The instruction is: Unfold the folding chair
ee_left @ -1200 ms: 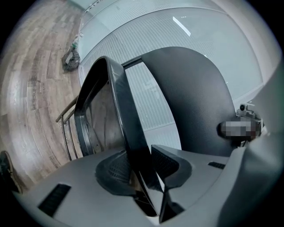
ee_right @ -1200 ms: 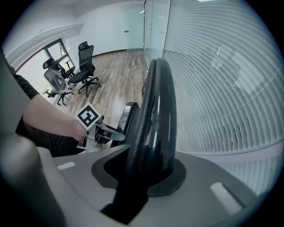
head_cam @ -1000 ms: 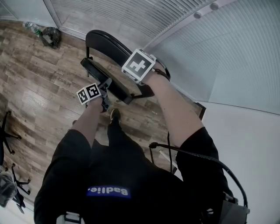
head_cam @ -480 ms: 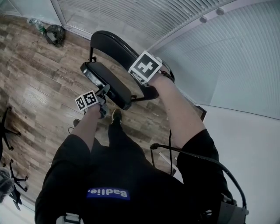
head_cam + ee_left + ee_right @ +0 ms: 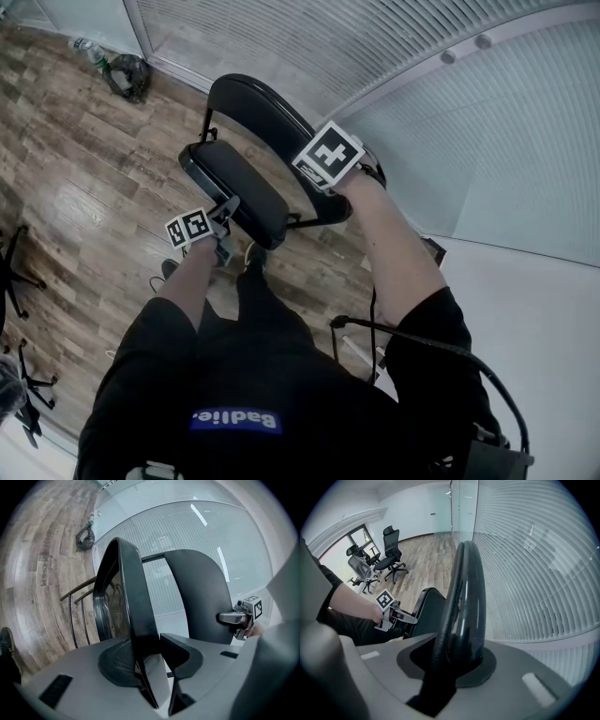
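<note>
Black seat edge is clamped in the left tongs, while the right tongs pinch the backrest rim. The chair stands upper centre in the head view, on the wood floor. The seat looks partly swung out, probably not yet level.

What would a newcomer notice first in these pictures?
A black folding chair stands out against the wooden floor, near a ribbed glass wall. The left gripper is clamped on its seat edge, the right gripper on the top of its backrest.
</note>
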A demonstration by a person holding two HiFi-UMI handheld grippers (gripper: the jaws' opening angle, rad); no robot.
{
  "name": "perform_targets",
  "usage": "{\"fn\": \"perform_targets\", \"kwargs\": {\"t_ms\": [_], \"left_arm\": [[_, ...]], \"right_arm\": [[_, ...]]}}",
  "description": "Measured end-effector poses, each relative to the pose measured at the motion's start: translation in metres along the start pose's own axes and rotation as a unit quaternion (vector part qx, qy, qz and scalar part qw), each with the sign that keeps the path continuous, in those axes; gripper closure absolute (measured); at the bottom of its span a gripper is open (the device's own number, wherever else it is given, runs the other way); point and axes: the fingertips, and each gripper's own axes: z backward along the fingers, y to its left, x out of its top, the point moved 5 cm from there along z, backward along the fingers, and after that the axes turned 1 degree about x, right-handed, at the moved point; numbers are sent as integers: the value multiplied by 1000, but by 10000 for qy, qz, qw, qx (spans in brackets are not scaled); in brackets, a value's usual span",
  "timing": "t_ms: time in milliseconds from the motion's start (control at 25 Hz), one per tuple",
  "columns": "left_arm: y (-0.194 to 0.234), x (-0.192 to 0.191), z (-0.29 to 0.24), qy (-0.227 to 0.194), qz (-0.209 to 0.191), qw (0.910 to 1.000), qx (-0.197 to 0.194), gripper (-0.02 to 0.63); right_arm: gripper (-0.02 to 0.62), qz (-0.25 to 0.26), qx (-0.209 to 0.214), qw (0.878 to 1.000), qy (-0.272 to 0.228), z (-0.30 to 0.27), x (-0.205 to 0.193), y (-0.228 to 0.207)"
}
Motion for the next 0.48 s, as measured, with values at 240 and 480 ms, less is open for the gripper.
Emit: {"fn": "perform_targets", "kwargs": {"t_ms": [240, 480], "left_arm": [[11, -3, 12, -43, 45, 9999, -109, 479], [20, -6, 18, -69, 84, 9998, -172, 476]], "right_arm": [[499, -25, 56, 10000, -13, -3, -1, 0], [497, -48, 66, 10000, -17, -6, -1, 1]]}}
